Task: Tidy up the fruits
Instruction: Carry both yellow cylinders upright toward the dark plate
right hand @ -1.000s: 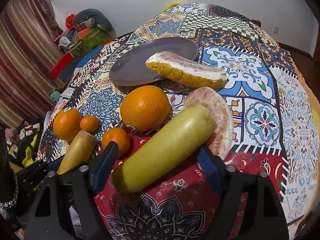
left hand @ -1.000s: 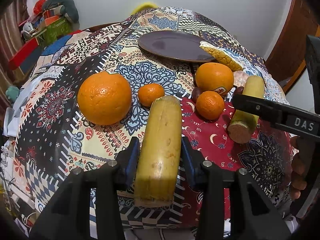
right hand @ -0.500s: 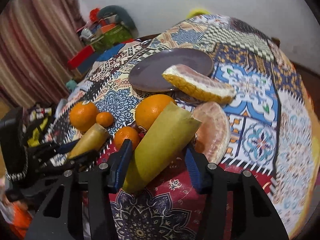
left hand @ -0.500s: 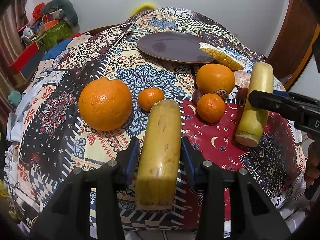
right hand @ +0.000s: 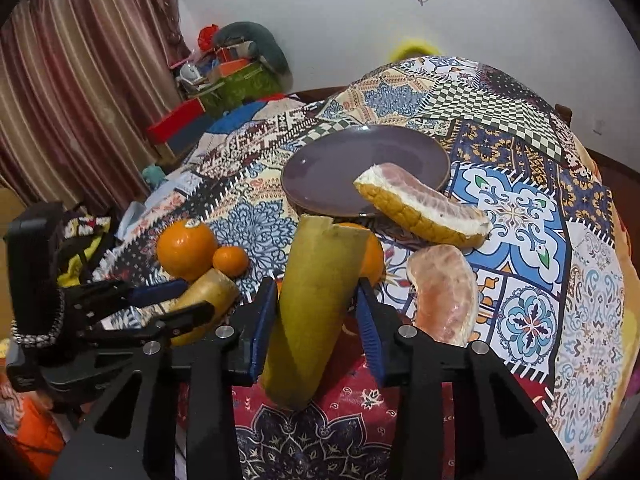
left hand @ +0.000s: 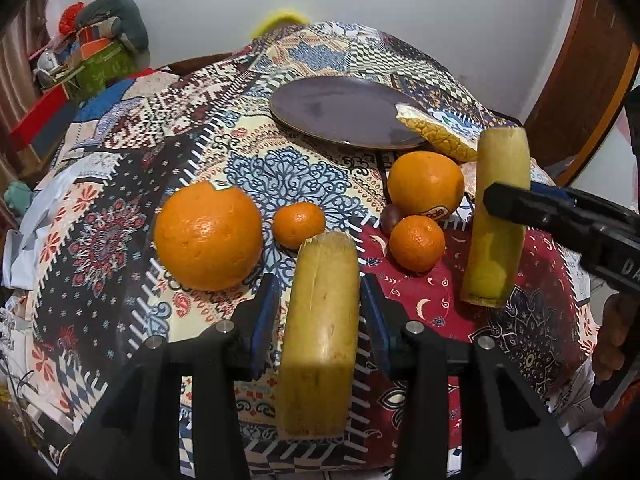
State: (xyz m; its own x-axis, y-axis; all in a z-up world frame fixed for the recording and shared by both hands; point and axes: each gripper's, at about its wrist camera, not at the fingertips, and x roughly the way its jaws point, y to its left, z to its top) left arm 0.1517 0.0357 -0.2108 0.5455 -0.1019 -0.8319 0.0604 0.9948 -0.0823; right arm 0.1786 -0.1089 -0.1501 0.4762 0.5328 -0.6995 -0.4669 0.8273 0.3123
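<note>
The left gripper (left hand: 320, 312) clamps a smooth yellow sugarcane stick (left hand: 320, 344). The right gripper (right hand: 316, 320) is closing on a greener sugarcane piece (right hand: 316, 308). This hides most of an orange (right hand: 374, 258) at mid frame.

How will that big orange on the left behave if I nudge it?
The big orange is round and sits free on the patterned cloth, so it will probably roll. The small orange beside it might stop it. It looks firm, not fragile.

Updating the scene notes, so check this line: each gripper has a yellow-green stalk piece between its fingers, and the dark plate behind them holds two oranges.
One error: the plate holds no oranges; in the right wrist view only a pomelo wedge overlaps its rim. The oranges sit on the tablecloth. Each gripper does have a stalk piece.
</note>
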